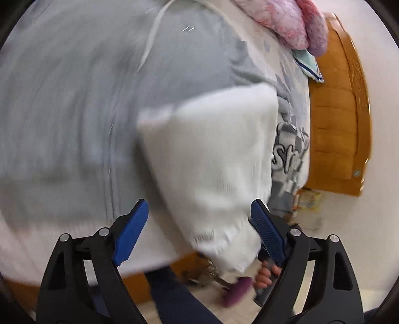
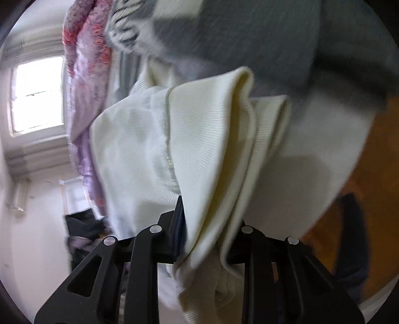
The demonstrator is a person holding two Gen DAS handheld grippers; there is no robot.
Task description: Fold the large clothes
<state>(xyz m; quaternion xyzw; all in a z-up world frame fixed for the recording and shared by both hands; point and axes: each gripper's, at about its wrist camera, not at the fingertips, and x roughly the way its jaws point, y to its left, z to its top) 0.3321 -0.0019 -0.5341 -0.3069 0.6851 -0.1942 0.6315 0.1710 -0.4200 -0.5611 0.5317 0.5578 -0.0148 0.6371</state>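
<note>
A grey garment (image 1: 99, 87) with a white drawstring (image 1: 154, 37) lies spread over the bed, blurred. My left gripper (image 1: 199, 203) is open above it, its blue pads (image 1: 131, 234) wide apart and gripping nothing. Beyond the gap between them passes a white knit sleeve (image 1: 212, 162) with a hand (image 1: 266, 274) at its cuff. In the right wrist view my right gripper (image 2: 209, 211) is shut on bunched folds of a cream-white ribbed garment (image 2: 204, 139), which hides the right finger. Grey cloth (image 2: 274, 37) lies behind it.
An orange wooden bed frame (image 1: 336, 124) runs along the right, with a pink fluffy blanket (image 1: 286, 22) and a patterned sheet (image 1: 289, 149) beside it. A window (image 2: 37, 94), a pink-purple blanket (image 2: 84, 99) and dark items on the floor (image 2: 82, 229) show on the left.
</note>
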